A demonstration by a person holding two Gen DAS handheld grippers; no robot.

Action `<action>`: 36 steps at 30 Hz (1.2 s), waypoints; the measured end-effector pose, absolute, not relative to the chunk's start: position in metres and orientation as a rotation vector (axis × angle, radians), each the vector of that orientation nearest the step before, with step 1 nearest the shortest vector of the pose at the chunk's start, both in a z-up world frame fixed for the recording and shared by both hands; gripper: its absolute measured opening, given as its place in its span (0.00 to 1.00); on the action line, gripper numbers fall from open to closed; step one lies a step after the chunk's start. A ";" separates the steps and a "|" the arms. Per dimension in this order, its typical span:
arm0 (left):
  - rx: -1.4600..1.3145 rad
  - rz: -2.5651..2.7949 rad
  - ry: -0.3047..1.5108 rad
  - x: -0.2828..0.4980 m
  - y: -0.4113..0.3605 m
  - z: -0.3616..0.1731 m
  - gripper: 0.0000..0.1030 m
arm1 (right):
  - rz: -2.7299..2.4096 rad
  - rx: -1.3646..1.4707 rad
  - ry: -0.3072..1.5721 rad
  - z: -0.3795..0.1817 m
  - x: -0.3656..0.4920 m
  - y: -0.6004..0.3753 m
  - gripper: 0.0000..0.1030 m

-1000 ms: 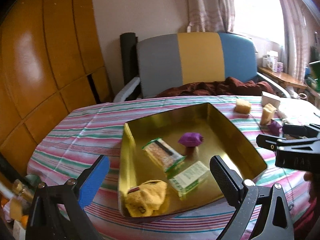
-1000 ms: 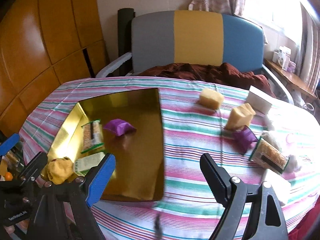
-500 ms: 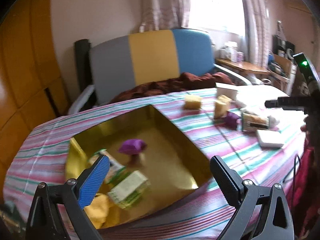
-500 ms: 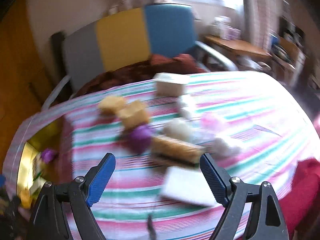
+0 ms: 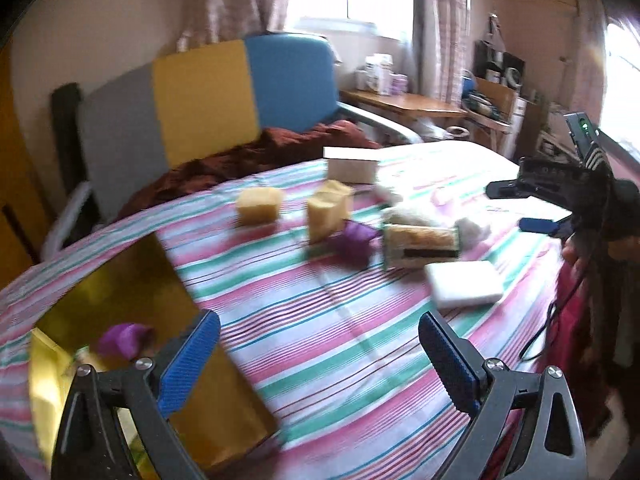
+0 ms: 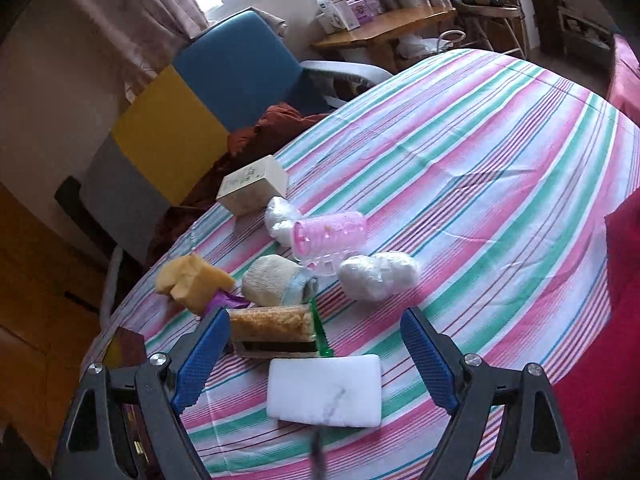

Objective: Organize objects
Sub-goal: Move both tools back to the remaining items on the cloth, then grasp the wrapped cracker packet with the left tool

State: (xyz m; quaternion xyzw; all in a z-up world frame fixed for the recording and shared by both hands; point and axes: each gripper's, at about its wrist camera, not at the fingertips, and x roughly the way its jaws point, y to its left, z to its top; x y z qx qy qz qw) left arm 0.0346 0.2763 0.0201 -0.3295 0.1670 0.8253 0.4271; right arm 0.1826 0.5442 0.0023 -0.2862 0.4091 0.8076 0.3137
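Right gripper (image 6: 314,350) hangs with jaws spread and empty over the white pad (image 6: 324,390), seemingly lined up to take it; left gripper (image 5: 320,352), also spread and empty, hovers near the gold tray (image 5: 224,392)

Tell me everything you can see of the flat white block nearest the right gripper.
The white block is a flat rectangular slab with rounded corners, matte and foam-like, marked by a faint grey streak on top. It lies flat on the striped tablecloth, between the open fingers of the right gripper, which do not touch it. Its far edge sits right against the green-edged snack packet; whether they touch is unclear. The left wrist view shows it at the table's near edge.
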 end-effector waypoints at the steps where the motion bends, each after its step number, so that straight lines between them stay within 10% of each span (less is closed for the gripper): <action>1: -0.841 2.025 0.403 0.032 0.288 0.019 0.97 | 2.135 -0.751 1.094 0.002 0.183 0.545 0.86; 24: -0.762 1.576 0.571 -0.001 0.475 -0.026 0.99 | 2.129 -0.652 1.268 -0.008 0.195 0.559 0.87; 36: -0.958 1.394 0.616 0.011 0.448 -0.064 0.99 | 2.120 -0.649 1.284 -0.010 0.196 0.561 0.87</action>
